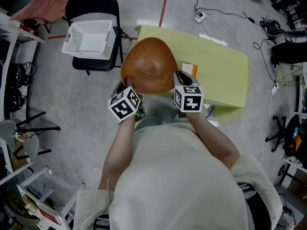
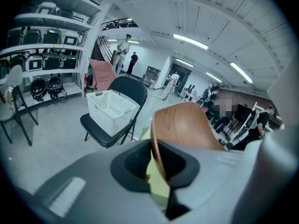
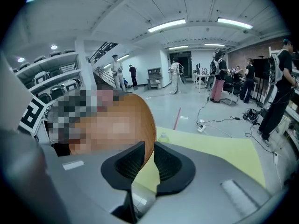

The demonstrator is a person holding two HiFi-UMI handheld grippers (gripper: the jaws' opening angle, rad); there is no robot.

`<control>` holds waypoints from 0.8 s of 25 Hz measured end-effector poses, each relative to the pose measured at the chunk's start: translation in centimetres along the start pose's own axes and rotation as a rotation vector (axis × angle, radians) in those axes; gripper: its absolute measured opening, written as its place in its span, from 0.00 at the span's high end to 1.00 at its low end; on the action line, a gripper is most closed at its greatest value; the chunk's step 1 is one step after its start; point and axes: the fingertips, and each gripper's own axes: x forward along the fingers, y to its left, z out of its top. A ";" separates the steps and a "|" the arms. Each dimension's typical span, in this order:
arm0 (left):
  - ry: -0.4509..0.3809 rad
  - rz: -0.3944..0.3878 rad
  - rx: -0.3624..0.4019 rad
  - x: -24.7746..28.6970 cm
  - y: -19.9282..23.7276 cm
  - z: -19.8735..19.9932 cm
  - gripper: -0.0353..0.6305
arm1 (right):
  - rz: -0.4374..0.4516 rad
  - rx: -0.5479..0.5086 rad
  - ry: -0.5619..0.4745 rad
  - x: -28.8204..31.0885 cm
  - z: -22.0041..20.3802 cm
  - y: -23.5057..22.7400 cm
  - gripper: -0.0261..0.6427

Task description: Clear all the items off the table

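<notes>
The left hand-held gripper [image 1: 131, 89] is pinching the left rim of a wooden bowl [image 1: 148, 63]. In the left gripper view the jaws of this hand-held gripper [image 2: 156, 164] are nearly together, and the thin rim of the bowl [image 2: 187, 125] runs edge-on and upright between the pads. The right hand-held gripper [image 1: 176, 79] pinches the opposite rim. In its own view the dark ribbed pads [image 3: 127, 164] are pressed onto the edge of the bowl [image 3: 140, 120], with the jaws of the right hand-held gripper [image 3: 149, 160] almost closed.

The bowl hangs between the two, carried in the air just ahead of the person's chest. In the head view it is a rounded oval. Its long axis runs near to far, the narrower end points far, and the wider end is nearest the person, where both grips sit. It is tipped up on its near edge with a broad face turned upward. I cannot tell whether that face is the hollow or the underside.

It overlaps the near left corner of the yellow-green worktop [image 1: 225, 66]. An orange packet [image 1: 190, 69] lies on the worktop just right of the bowl, and a small bottle [image 3: 162, 137] shows beyond the rim in the right gripper view.

Far left, a white basket [image 1: 90, 36] sits on a black folding chair [image 1: 93, 4].
</notes>
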 end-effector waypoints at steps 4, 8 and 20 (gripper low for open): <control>-0.019 0.019 -0.015 -1.2 2.8 0.8 0.90 | 0.020 -0.017 -0.005 0.3 0.2 3.1 0.87; -0.038 0.039 -0.034 -2.4 6.0 1.5 0.90 | 0.048 -0.037 -0.007 0.9 0.4 6.3 0.87; -0.085 0.118 -0.107 -6.0 15.2 2.6 0.90 | 0.141 -0.102 -0.006 2.5 0.4 15.9 0.87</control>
